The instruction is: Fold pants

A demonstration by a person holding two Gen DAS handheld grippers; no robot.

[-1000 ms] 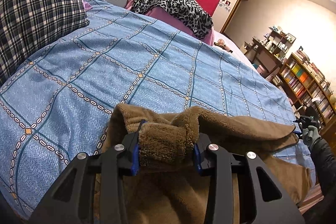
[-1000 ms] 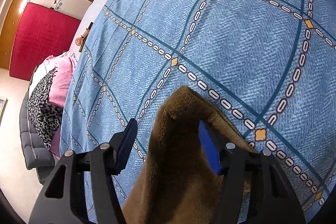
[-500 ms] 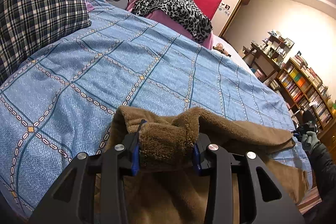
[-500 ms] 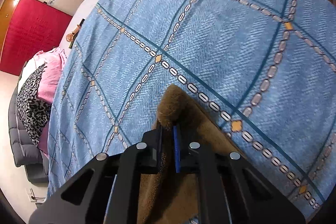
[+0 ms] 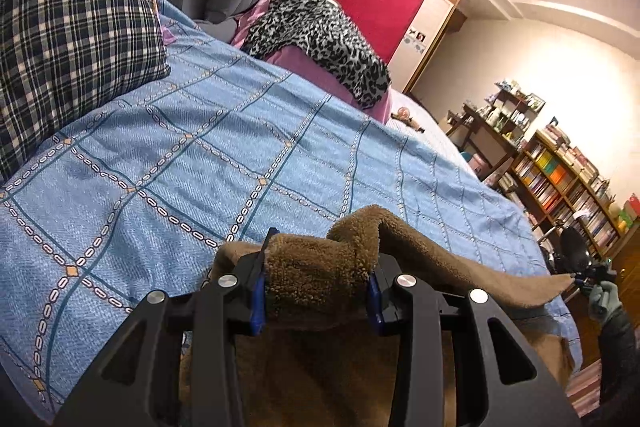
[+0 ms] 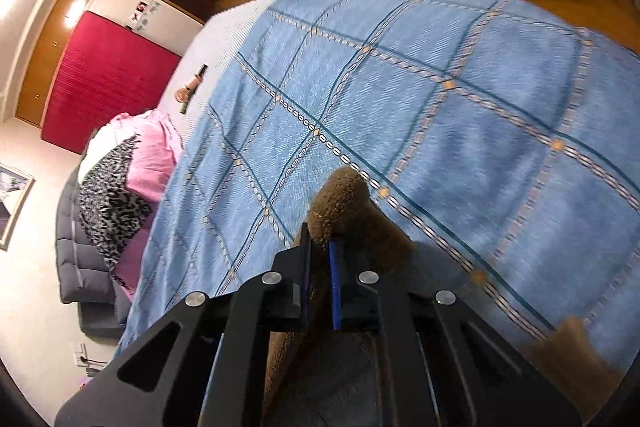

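Right claw: our right claw (image 6: pixel 318 269) is pinching a thin fold of the pants (image 6: pixel 344 203); a second ago its jaws were wide around the cloth, and they have closed tight on it.
Left claw: our left claw (image 5: pixel 316 291) is gripping a thick bunch of the pants (image 5: pixel 440 267), jaws narrow, same as earlier.
Pants: they are lying along the near edge of the bed (image 5: pixel 200 147), stretching between our two claws.
Meaning: we judge both ends are now secured, so we are beginning the fold.
Change: in the right view the bedspread (image 6: pixel 440 99) is sitting farther below than before, with more floor showing; we are lifting that end. In the left view the right end is rising into a taut line.
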